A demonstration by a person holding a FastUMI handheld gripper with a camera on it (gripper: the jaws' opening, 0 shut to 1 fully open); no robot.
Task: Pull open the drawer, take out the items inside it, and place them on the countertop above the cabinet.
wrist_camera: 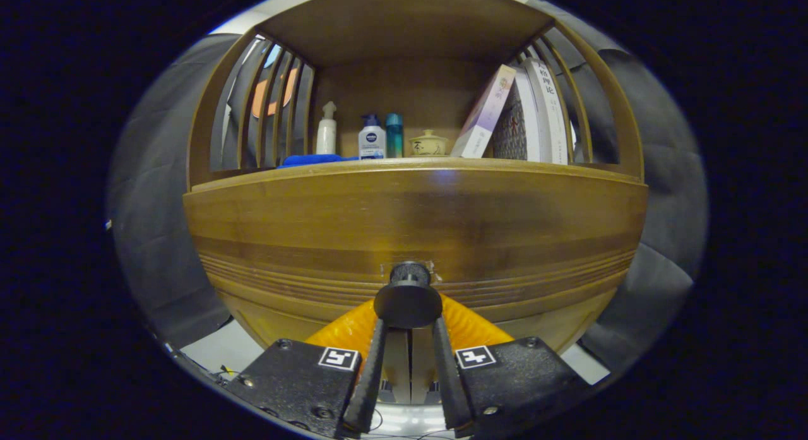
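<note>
The wooden cabinet's drawer front stands right ahead of me, and I cannot tell whether it is pulled out at all. Its dark round knob sticks out toward me at the lower middle of the panel. My gripper reaches up to it, one finger on each side. The fingertips pass behind the knob's disc and close narrowly around its stem. The countertop edge runs just above the drawer. The drawer's inside is hidden.
On the countertop, under the shelf roof, stand a white pump bottle, a lotion bottle, a teal bottle, a lidded cup and leaning books. A blue cloth lies front left. Slatted side walls close both ends.
</note>
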